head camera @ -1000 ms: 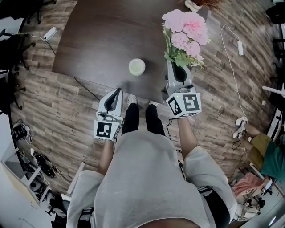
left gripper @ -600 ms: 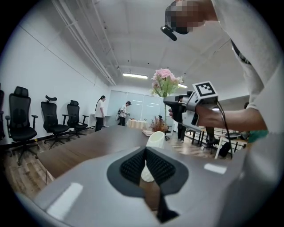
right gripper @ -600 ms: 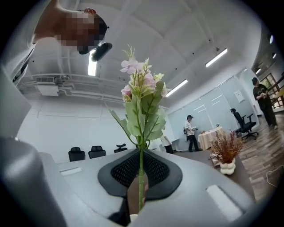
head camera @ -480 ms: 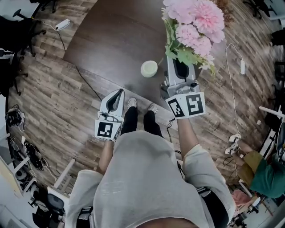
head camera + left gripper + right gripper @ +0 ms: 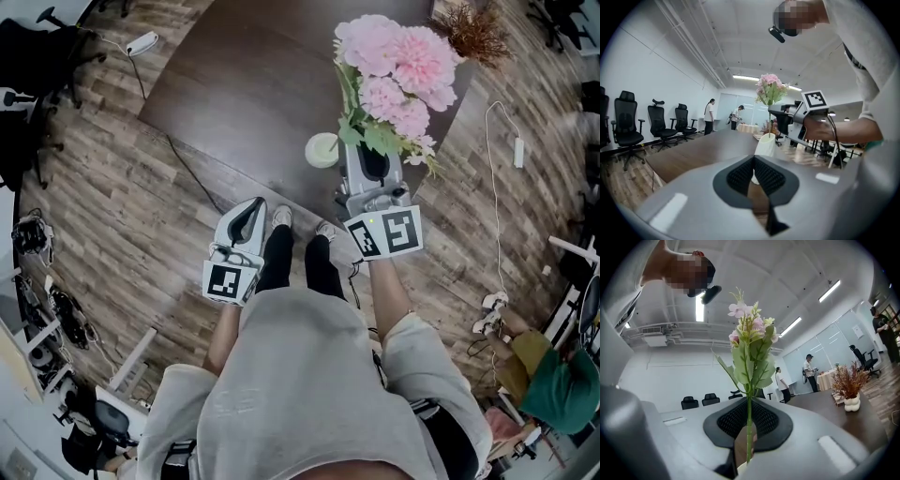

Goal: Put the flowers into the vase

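Note:
A bunch of pink flowers (image 5: 394, 66) with green leaves stands upright in my right gripper (image 5: 368, 169), which is shut on its green stem (image 5: 749, 427). The stem rises between the pads, with the blooms (image 5: 750, 329) high above them. The pale vase (image 5: 322, 150) stands on the dark table (image 5: 244, 84) near its front edge, just left of the right gripper. My left gripper (image 5: 251, 208) hangs lower left, off the table's edge, shut with nothing in it. In the left gripper view its jaws (image 5: 753, 159) point at the vase (image 5: 765, 144), with the flowers (image 5: 770, 89) above it.
A dried plant in a white pot (image 5: 476, 33) sits at the table's far right. Cables (image 5: 497, 141) and a power strip (image 5: 141, 42) lie on the wooden floor. Office chairs (image 5: 628, 126) line the wall, and people (image 5: 709, 111) stand far off.
My right gripper has carried the flowers up and leftward, closer to the vase. The left gripper has edged toward the table.

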`<state>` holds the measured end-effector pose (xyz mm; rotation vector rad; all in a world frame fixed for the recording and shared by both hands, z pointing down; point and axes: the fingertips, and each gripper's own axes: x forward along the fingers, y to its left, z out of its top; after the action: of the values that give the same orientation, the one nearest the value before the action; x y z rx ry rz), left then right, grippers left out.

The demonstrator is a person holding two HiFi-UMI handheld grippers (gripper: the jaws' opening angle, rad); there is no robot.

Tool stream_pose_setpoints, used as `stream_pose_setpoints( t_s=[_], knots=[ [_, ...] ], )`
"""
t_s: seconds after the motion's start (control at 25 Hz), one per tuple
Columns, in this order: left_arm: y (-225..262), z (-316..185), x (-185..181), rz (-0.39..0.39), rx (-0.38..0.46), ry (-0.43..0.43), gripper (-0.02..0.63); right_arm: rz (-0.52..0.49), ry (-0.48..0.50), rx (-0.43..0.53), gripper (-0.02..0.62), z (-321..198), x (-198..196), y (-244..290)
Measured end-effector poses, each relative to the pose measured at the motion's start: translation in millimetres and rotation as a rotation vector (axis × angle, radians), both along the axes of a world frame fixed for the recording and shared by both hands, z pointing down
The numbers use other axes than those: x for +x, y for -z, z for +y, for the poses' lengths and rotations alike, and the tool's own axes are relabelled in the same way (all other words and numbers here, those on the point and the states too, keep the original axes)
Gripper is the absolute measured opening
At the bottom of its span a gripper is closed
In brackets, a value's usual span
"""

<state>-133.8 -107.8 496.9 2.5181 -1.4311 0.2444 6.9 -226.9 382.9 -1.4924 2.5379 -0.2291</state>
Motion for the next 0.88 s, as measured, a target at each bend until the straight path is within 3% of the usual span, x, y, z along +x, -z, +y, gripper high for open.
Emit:
stream_pose_setpoints(
  t_s=[0.28,0.88],
  knots=[
    [-9,-11,5,-0.013,-0.026,-0.020,0.011,0.006,0.000,-0.011,0.023,-1,2,-26],
    [-20,3,11,-0.028,-0.051,-0.056,0.011,0.130,-0.023,0.027,0.031,32,-6,-56]
  ],
)
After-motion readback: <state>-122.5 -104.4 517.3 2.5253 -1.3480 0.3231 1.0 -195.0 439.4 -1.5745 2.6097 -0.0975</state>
